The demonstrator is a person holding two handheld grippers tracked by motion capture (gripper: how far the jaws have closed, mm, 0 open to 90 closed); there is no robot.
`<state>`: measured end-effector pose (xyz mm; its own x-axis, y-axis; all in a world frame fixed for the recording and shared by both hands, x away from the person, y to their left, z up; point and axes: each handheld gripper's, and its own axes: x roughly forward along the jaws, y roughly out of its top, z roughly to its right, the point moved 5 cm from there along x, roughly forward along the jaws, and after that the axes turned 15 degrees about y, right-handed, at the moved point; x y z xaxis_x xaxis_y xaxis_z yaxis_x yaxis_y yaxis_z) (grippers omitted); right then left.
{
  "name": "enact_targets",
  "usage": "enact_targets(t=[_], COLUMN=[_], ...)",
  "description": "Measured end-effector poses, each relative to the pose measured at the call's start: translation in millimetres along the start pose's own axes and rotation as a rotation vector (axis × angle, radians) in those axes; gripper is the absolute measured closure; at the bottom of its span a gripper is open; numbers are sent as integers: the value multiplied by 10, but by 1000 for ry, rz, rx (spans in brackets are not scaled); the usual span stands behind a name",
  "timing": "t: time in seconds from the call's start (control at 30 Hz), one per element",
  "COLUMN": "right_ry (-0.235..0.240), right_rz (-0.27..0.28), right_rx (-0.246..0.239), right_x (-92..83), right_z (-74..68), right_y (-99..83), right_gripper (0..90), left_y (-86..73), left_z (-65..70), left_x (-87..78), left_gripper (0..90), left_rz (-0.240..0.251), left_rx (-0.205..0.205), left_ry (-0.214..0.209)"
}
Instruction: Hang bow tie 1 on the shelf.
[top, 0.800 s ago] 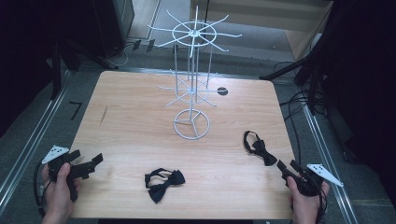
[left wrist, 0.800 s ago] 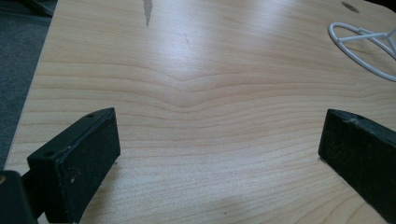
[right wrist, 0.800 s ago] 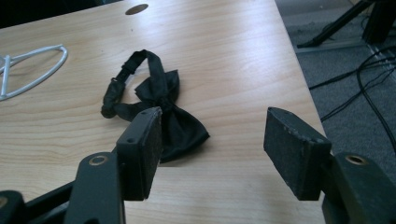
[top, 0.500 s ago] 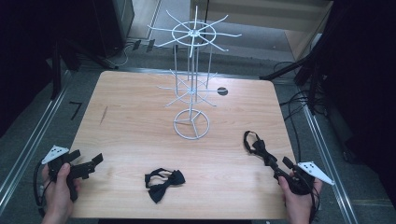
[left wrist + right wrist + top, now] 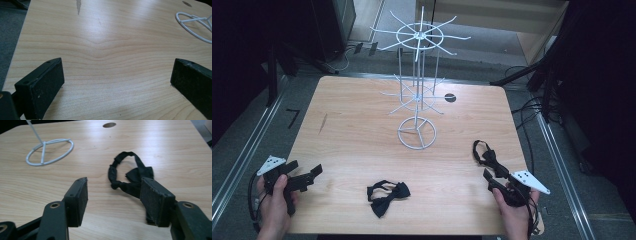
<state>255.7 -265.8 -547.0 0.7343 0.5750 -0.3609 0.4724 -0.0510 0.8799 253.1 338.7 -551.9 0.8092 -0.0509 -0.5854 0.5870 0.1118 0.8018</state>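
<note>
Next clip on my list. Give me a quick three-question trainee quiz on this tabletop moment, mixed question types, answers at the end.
1. True or false: the right gripper is clamped on the bow tie near it.
2. Multiple choice: the white wire display rack stands on A) a ring-shaped base, B) a solid square block, C) four wheels.
3. How many black bow ties lie on the wooden table, and where is the second one?

Key
1. False: its jaws stand apart, and the tie lies in front of and partly behind one pad, not pinched.
2. A.
3. Two; the second lies near the front edge, between the left gripper and the right gripper.
</note>
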Motion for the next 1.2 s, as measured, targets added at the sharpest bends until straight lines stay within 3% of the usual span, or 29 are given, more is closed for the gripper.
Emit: enact_targets(t=[1.2], right_ry=[192], right_rz=[-69], right_rx=[-90], right_x=[520], right_z=[-903], right_y=[21], right_gripper=[403], left_y=[4], left_z=[5], left_x=[6], left_gripper=[0], left_rz=[-3], left_rx=[6], left_ry=[-5])
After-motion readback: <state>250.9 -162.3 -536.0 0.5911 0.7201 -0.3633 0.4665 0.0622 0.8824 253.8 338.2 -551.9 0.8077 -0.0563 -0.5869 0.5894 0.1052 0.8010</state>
